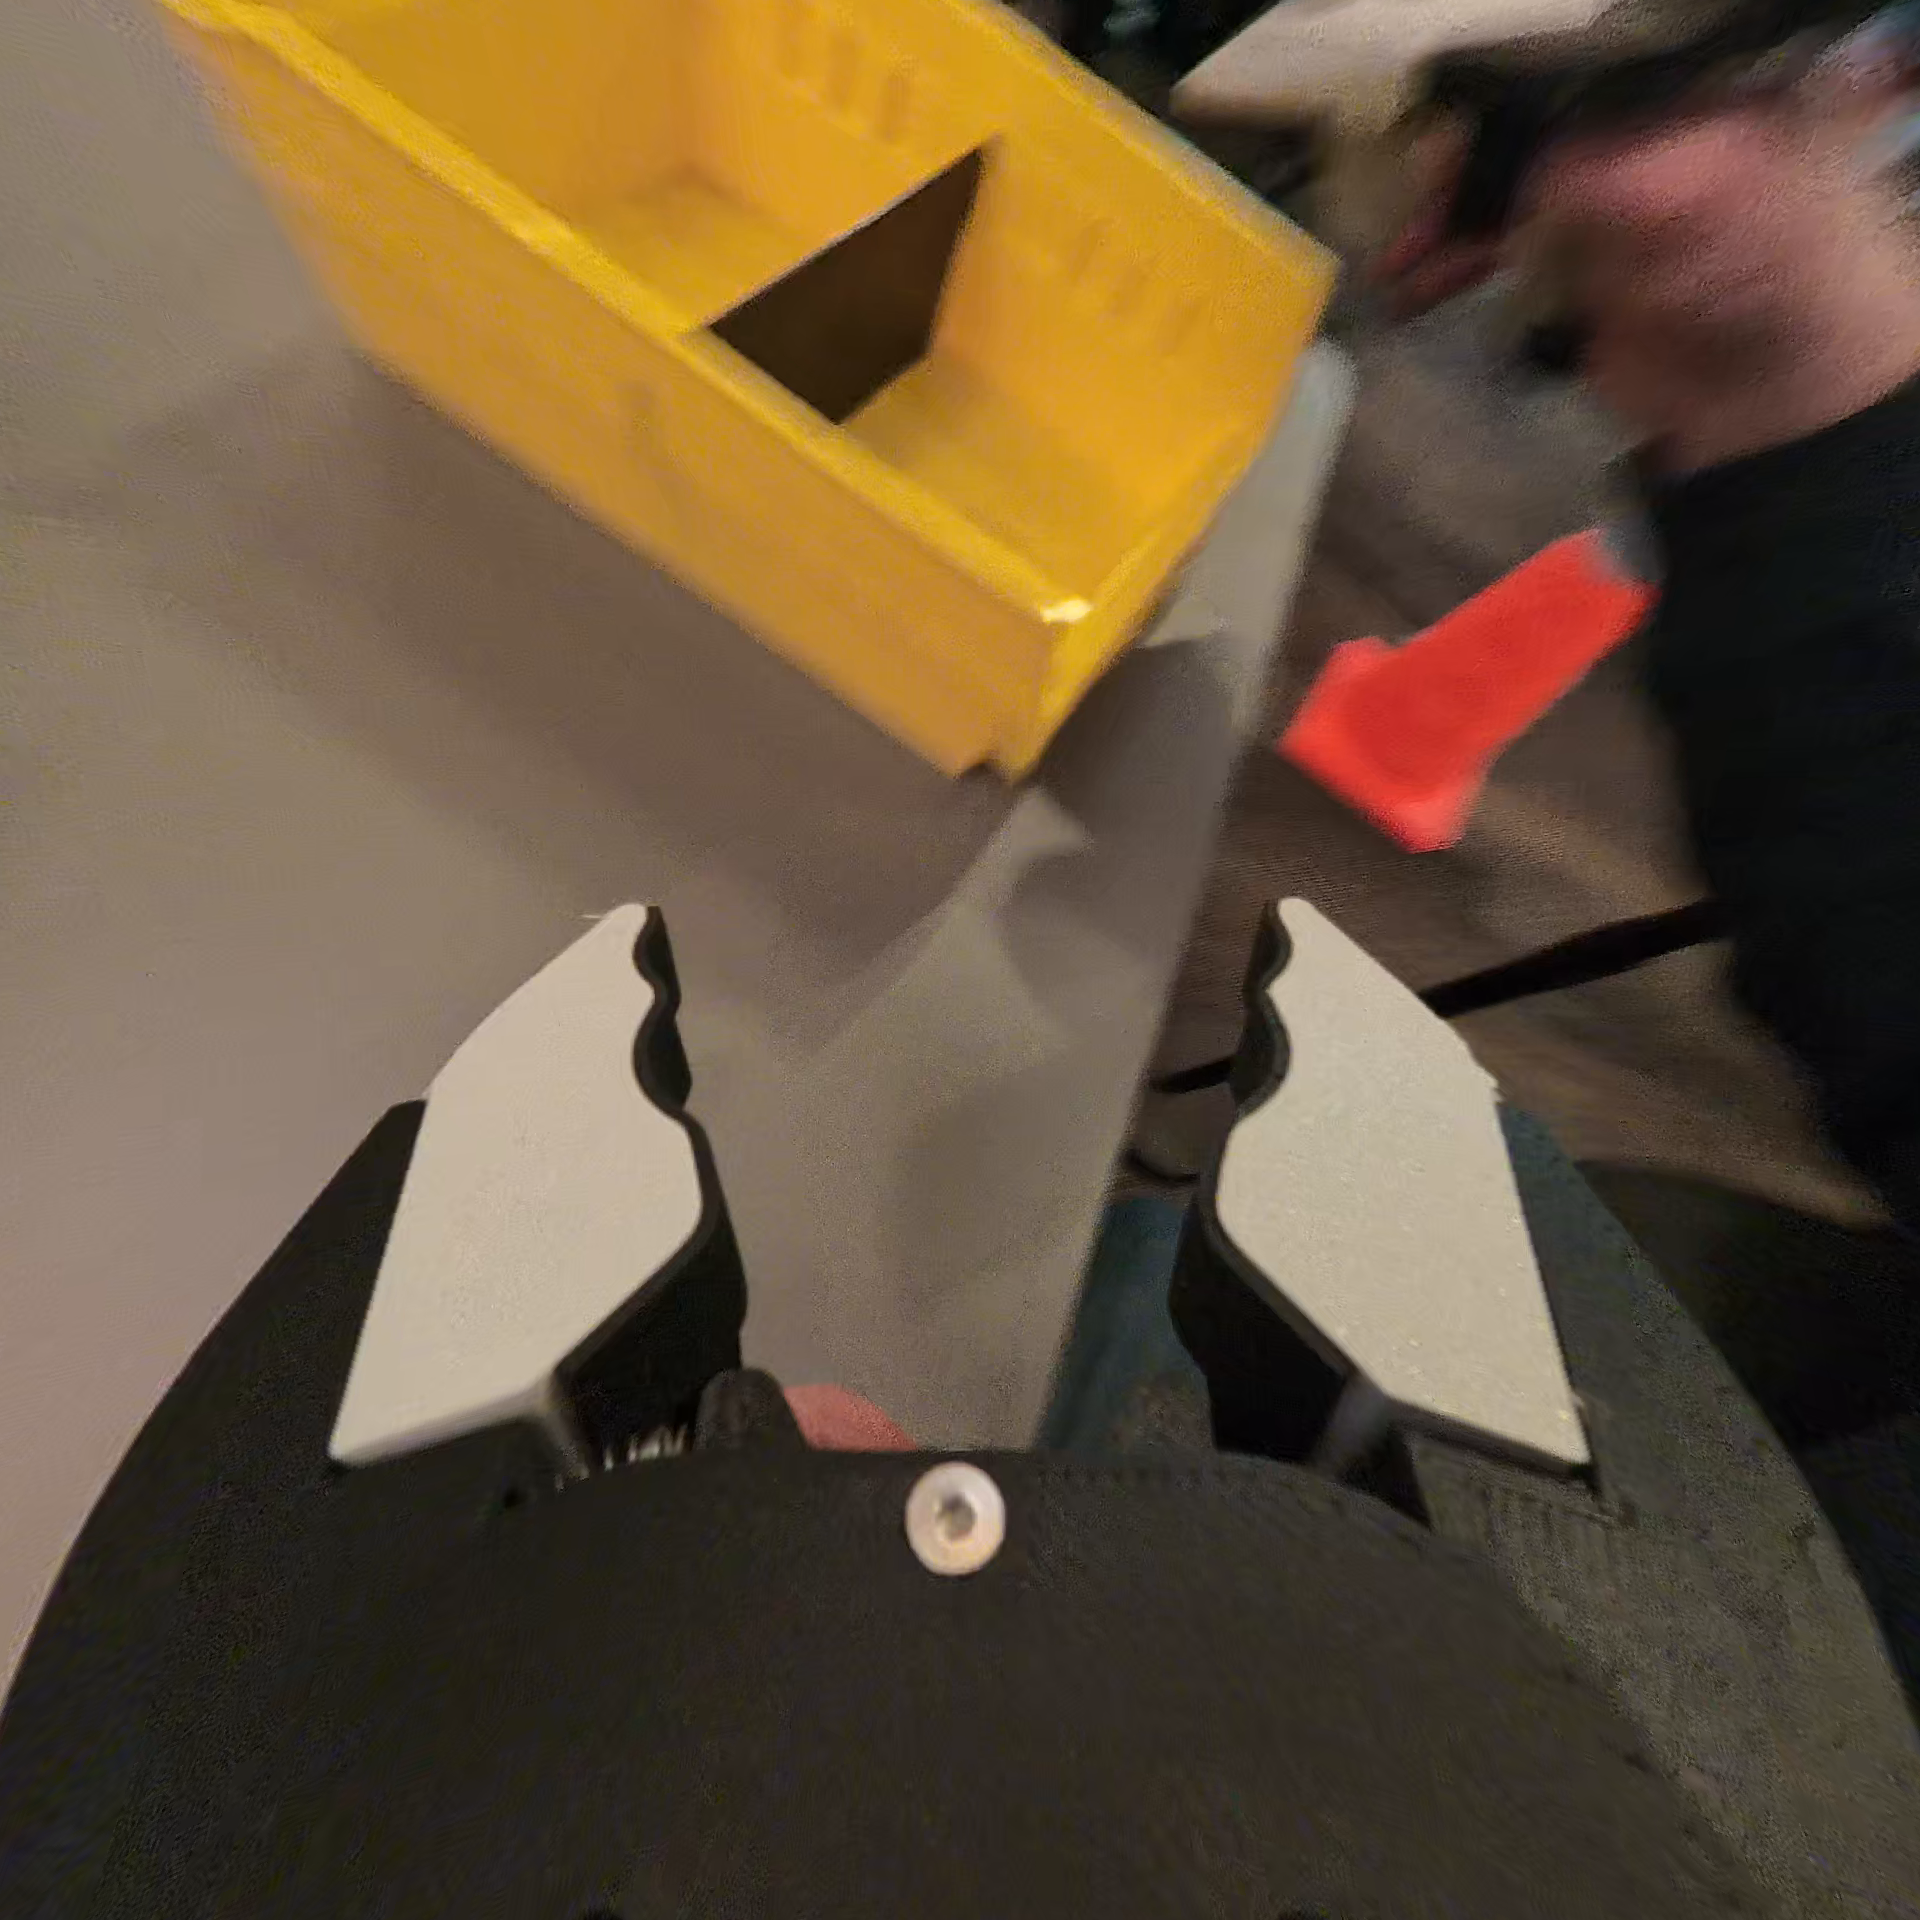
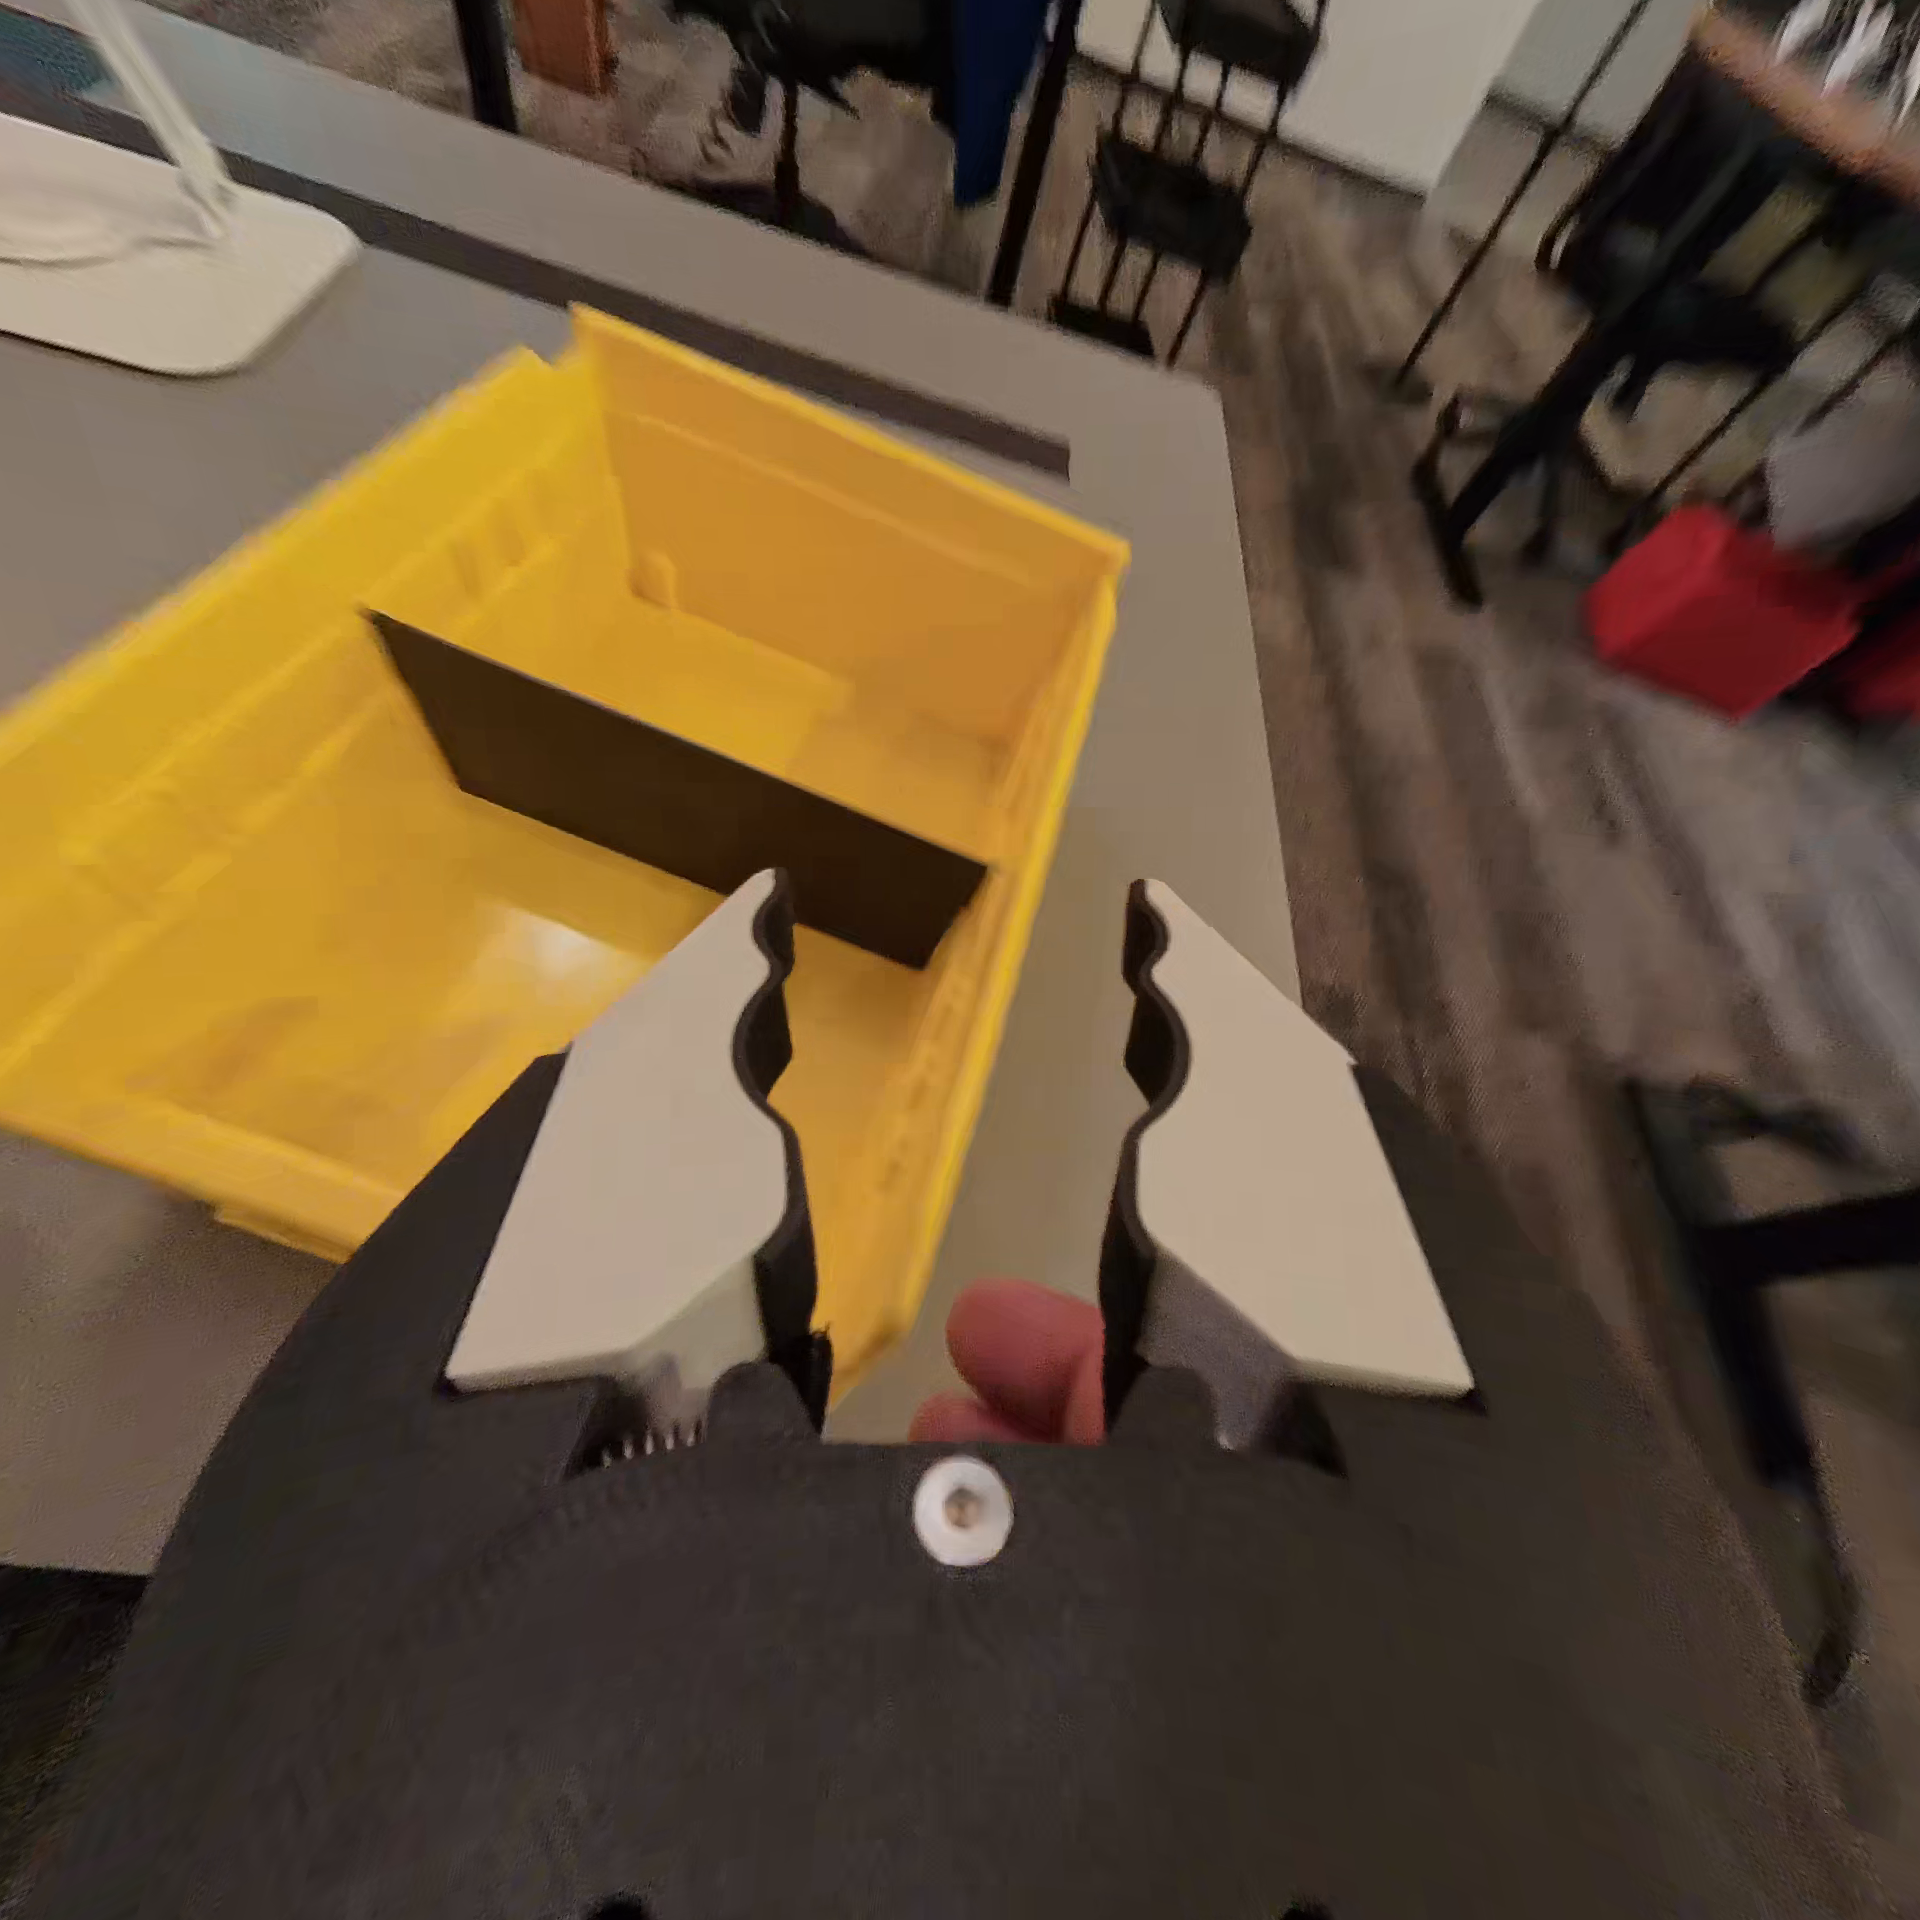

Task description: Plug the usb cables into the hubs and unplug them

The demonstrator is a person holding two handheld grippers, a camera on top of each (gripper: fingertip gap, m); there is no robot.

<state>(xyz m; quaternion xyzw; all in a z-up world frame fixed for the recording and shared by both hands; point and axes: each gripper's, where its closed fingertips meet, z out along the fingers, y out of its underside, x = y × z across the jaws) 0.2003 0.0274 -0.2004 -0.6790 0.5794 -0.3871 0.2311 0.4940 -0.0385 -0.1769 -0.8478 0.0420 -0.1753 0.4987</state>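
A yellow bin (image 2: 312, 935) of smooth, slightly glossy plastic is seen at centre left of the right wrist view, split by a matt black divider (image 2: 675, 790). The tabletop (image 2: 156, 499) is shown as a matt grey, smooth surface. The right tongs (image 2: 956, 899) are formed of grainy black plastic with matt pale grey plates. A wood-grain floor (image 2: 1507, 831) is seen at right.

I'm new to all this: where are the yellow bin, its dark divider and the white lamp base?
yellow bin (image 2: 260, 997): right wrist view, on its floor.
dark divider (image 2: 665, 790): right wrist view, middle of its face.
white lamp base (image 2: 177, 281): right wrist view, flat top.
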